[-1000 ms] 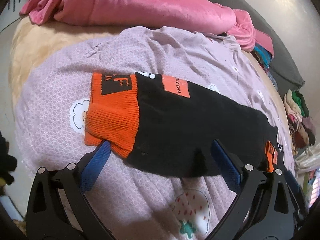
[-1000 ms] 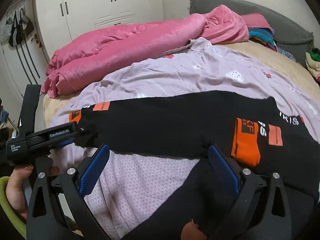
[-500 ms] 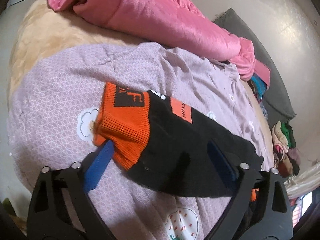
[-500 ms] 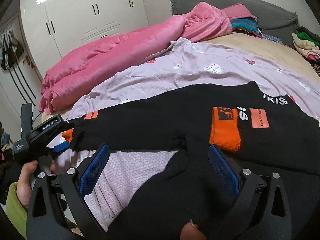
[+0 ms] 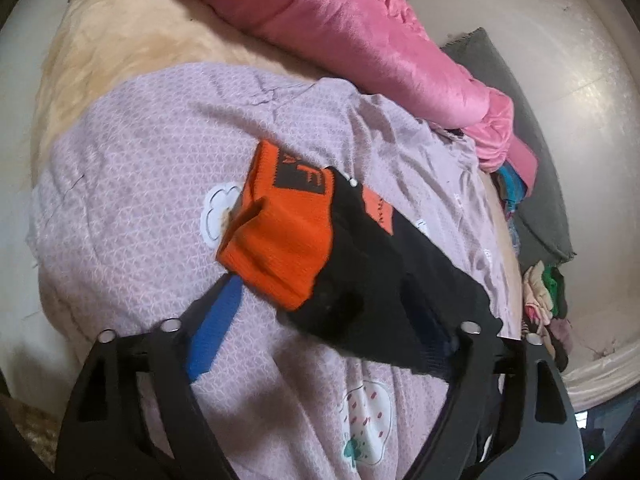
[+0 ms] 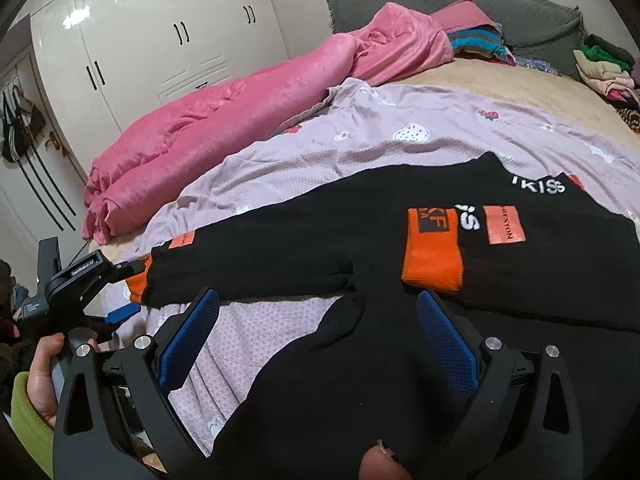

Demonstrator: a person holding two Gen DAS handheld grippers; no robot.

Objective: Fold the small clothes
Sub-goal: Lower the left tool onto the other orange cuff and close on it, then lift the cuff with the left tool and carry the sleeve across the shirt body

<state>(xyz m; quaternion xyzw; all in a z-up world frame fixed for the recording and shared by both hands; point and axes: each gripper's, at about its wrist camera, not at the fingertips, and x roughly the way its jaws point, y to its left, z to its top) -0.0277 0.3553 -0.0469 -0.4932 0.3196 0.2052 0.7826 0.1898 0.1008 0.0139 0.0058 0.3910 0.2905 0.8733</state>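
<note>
The left claw (image 5: 320,304) has its blue pads spread wide, straddling the orange cuff (image 5: 280,236) of the black sweater's (image 6: 400,248) outstretched sleeve, near the bed's (image 5: 120,40) left edge; whether either pad touches the knit I cannot tell. The right claw (image 6: 316,340) is also spread apart, hovering over the sweater's lower hem near the front edge, clamped on nothing. The other sleeve is already folded across the chest (its cuff (image 6: 432,256) lies by the orange patch). The garment rests on a lilac printed sheet (image 6: 360,140), with a pink blanket (image 6: 240,100) bunched toward the far edge.

The likely trouble: the left claw closing too low and pinching the loose sheet along with the cuff, dragging both. A shallow bite on the thick ribbing could also slip mid-fold, leaving the sleeve crooked.
</note>
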